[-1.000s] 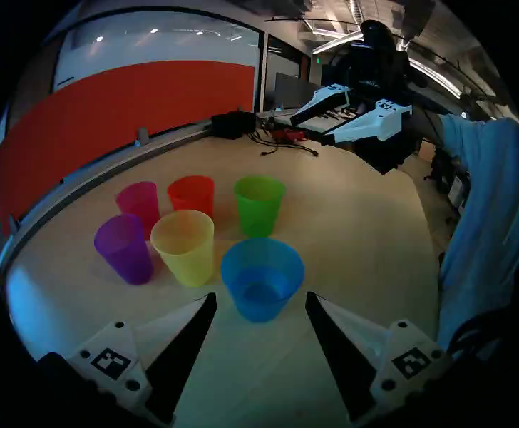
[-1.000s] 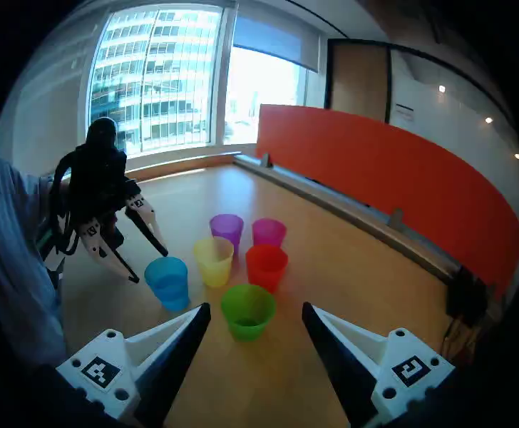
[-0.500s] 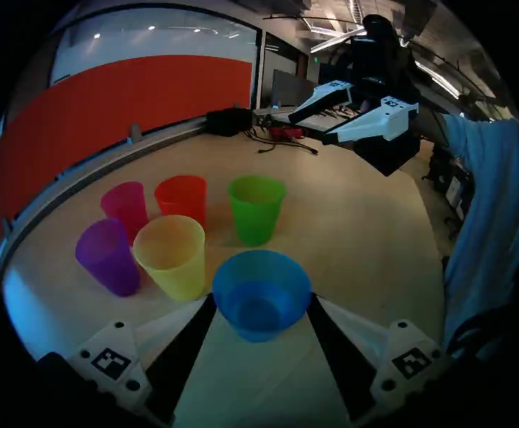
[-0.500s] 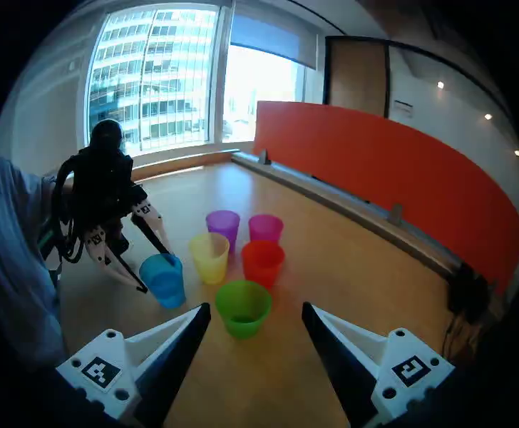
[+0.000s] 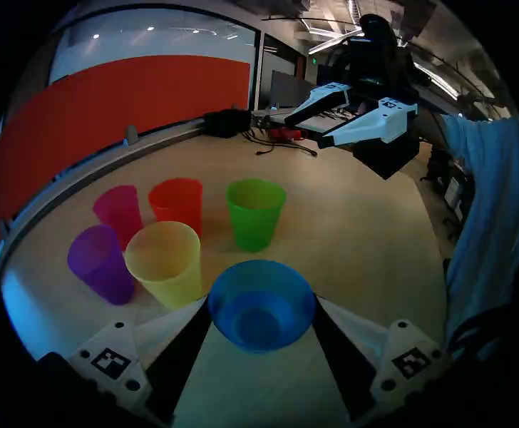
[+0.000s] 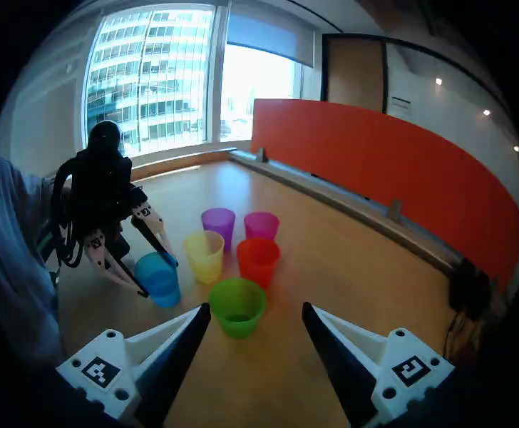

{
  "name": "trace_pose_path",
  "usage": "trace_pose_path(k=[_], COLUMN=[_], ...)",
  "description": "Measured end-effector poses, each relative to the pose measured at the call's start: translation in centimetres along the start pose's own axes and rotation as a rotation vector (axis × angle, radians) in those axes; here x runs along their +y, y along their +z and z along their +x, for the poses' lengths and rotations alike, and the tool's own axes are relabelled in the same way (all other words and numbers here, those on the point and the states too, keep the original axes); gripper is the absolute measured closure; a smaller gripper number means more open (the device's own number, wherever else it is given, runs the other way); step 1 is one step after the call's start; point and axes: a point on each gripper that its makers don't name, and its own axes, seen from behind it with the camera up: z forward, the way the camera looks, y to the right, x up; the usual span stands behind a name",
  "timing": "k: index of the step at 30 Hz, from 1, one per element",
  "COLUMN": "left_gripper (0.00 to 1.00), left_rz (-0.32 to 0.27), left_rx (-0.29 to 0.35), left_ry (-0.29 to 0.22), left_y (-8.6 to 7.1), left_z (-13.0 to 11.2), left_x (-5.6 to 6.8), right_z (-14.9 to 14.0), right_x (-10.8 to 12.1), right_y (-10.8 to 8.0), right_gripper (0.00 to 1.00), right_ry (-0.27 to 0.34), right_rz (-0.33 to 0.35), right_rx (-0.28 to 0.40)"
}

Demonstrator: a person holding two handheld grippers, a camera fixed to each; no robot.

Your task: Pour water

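With the left tongs [image 5: 261, 303] released astride the blue cup [image 5: 261, 317], which stands on the desk [image 5: 359, 214] well off the edge by the orange partition [image 5: 81, 107], squeeze gently at mid-wall so it stays upright and uncrushed, while the right tongs [image 6: 254, 308] hover released before the green cup [image 6: 237, 307].

Sunlit windows [image 6: 163, 78] and an orange partition [image 6: 402, 178] edge the wooden tabletop [image 6: 331, 250].

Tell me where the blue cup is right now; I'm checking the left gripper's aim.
In the left gripper view the blue cup stands inside the open left gripper, with the yellow cup to its left and the green cup beyond it.
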Motion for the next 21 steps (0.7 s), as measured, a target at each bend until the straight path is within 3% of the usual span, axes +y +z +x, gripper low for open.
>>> trace_pose_path(k=[21], left_gripper=[0.12], left_rz=[0.014], left_rx=[0.006], left_ry=[0.027], left_y=[-0.33], left_z=[0.35], left_x=[0.02], right_z=[-0.41], right_x=[0.03], right_y=[0.55], right_gripper=[0.0], right_ry=[0.006], right_rz=[0.007], right_rx=[-0.006])
